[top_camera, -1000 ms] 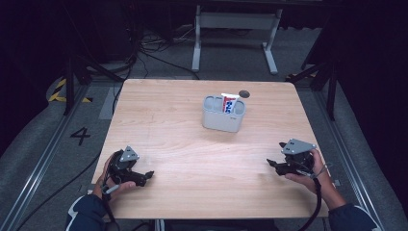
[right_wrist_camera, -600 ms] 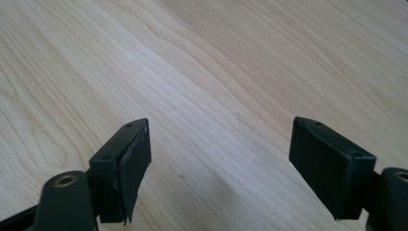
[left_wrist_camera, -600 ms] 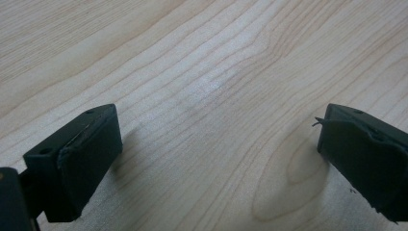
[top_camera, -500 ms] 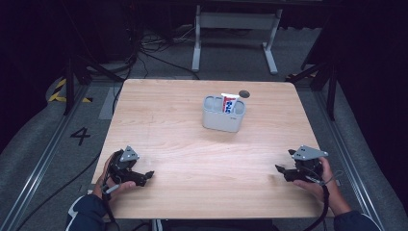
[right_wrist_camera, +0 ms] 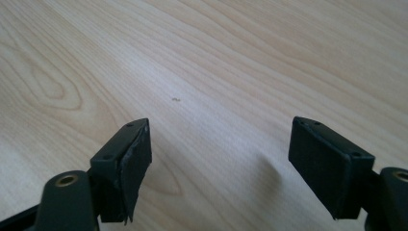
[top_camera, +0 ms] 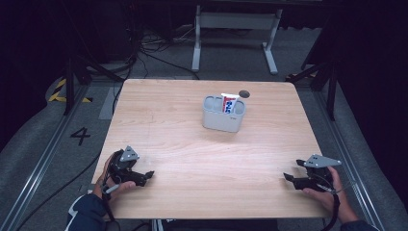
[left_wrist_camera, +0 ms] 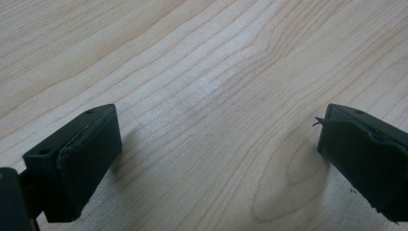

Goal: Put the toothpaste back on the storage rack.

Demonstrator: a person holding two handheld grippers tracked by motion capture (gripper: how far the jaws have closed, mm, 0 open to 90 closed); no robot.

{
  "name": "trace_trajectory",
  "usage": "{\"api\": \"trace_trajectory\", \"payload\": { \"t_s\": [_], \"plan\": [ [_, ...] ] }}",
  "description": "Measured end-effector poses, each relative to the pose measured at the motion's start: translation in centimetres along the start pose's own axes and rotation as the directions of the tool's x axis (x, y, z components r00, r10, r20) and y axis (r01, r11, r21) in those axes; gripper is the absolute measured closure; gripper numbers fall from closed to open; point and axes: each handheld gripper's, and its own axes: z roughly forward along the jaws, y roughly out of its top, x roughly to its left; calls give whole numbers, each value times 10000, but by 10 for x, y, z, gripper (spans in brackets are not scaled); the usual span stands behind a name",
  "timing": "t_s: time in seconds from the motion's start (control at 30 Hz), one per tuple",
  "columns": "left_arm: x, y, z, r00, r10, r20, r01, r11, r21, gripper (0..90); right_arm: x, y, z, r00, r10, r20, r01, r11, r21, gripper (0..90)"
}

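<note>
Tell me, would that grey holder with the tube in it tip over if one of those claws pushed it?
Probably it would slide rather than tip: the grey holder looks squat and broad-based on smooth wood. It seems light plastic, so easy to shove. The toothpaste tube standing inside might wobble or lean.

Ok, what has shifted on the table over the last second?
The right gripper drew back toward the person, down to the table's near right edge. Its jaws stand open with nothing between them. Nothing was taken hold of or let go. The left gripper stayed open at the near left, and the grey holder with the tube in it did not move.
</note>
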Motion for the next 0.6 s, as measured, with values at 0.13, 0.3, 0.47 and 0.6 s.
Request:
{"api": "trace_trajectory", "payload": {
  "t_s": [0.13, 0.3, 0.47, 0.6],
  "plan": [
    [0, 0, 0, 10000, 26, -11, -26, 10000, 5, 19, -4, -15, -4, 9981, 617, -3, -617, 9980, -128, 227],
    [0, 0, 0, 10000, 7, 2, -7, 10000, 2, 19, -8, -19, -7, 9946, 1028, 121, -1027, 9946, -146, 214],
    [0, 0, 0, 10000, -34, -29, 34, 10000, 23, 18, -8, -19, -7, 9945, 1038, 132, -1037, 9945, -129, 207],
    [0, 0, -1, 10000, -25, -72, 26, 10000, 83, 16, -8, -19, -7, 9945, 1035, 132, -1033, 9946, -129, 207]
  ]
}}
